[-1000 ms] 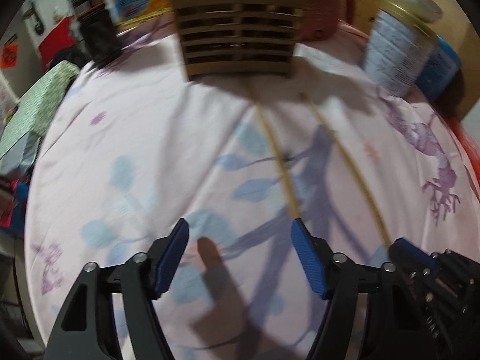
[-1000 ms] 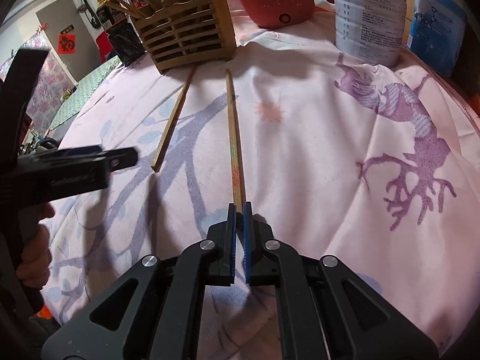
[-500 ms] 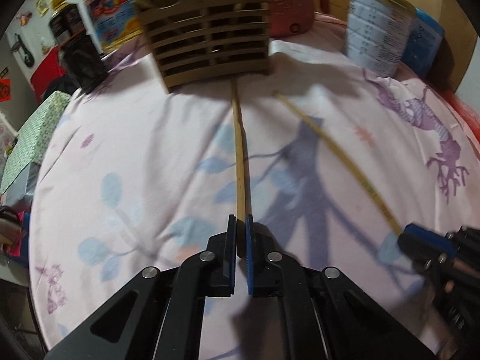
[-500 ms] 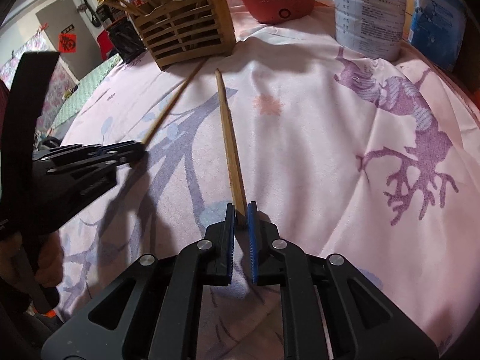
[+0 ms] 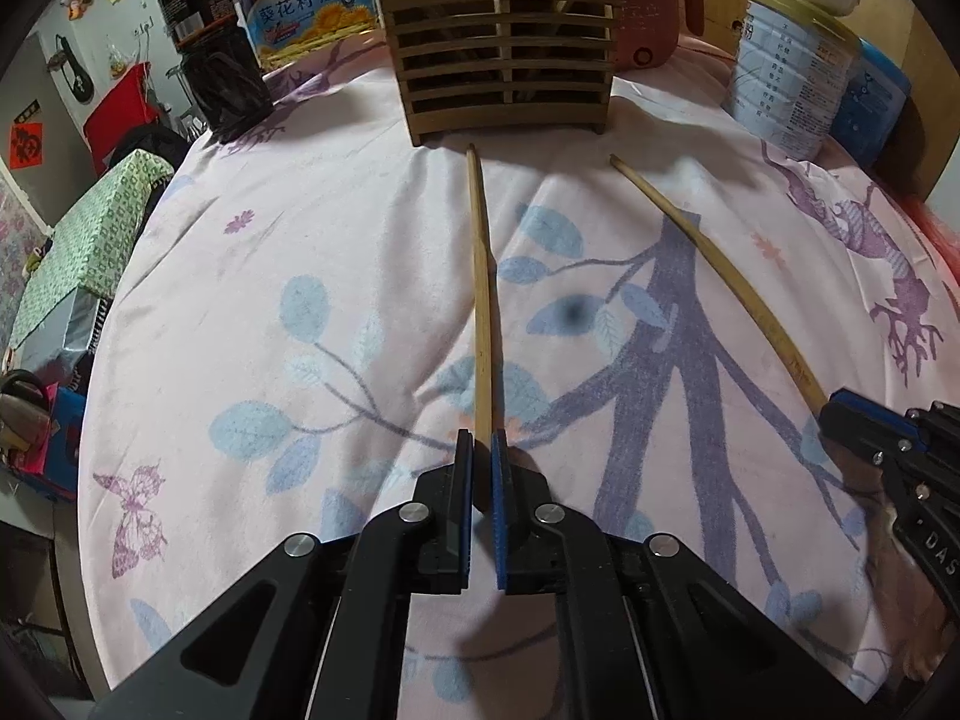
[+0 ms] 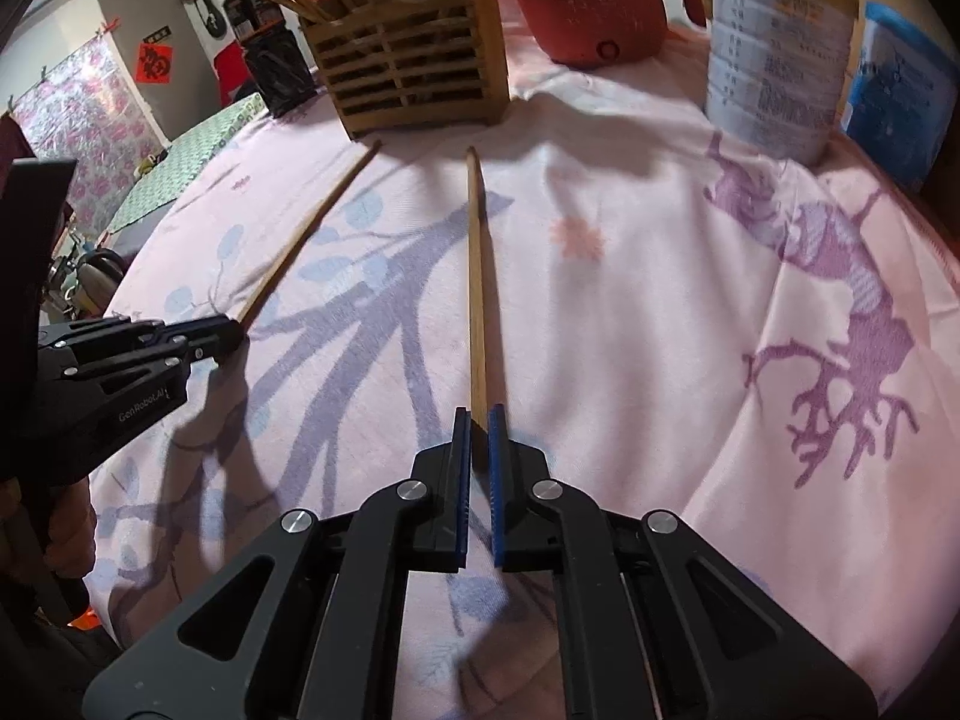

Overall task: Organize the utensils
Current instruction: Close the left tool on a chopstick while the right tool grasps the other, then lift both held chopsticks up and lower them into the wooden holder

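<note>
Pick-up step: left gripper (image 5: 482,450) and right gripper (image 6: 478,420) each clamp one slim wooden chopstick (image 5: 482,300) (image 6: 477,288) (fingers closed on it); next, lift toward the slatted wooden holder (image 5: 504,54).

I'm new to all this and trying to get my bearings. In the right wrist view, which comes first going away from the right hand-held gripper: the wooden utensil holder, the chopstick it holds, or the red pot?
1. Chopstick: pinched in the right hand-held gripper, running straight ahead.
2. Wooden utensil holder: ahead, slightly left, past the chopstick's far tip.
3. Red pot: farthest, behind the holder to its right.
</note>
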The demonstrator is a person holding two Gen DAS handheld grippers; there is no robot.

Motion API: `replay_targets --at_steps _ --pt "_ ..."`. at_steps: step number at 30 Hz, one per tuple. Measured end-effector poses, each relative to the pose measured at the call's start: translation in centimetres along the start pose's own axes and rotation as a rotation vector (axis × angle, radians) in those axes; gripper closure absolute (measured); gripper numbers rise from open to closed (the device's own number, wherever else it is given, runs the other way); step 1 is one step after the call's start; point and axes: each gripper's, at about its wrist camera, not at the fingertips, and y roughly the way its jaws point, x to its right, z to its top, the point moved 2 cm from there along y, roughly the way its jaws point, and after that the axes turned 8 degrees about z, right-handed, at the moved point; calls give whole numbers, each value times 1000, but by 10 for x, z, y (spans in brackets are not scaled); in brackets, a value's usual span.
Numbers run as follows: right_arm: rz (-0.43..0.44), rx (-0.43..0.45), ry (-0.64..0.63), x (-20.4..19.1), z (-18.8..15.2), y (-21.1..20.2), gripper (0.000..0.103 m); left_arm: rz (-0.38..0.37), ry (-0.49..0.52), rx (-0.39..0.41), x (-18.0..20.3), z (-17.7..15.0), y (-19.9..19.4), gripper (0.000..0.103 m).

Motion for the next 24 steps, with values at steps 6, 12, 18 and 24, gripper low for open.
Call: replay_targets --at_steps 6,12,18,24 --pt "2 64 -7 -4 15 -22 96 6 2 43 -7 8 -27 97" --pt "16 162 -11 -9 36 -52 96 24 -3 111 -16 26 -60 97" --pt "24 258 -32 -16 58 -84 96 12 -37 189 -30 49 -97 97" --pt "38 364 -72 -27 89 -121 97 22 -42 284 -46 76 -137 97"
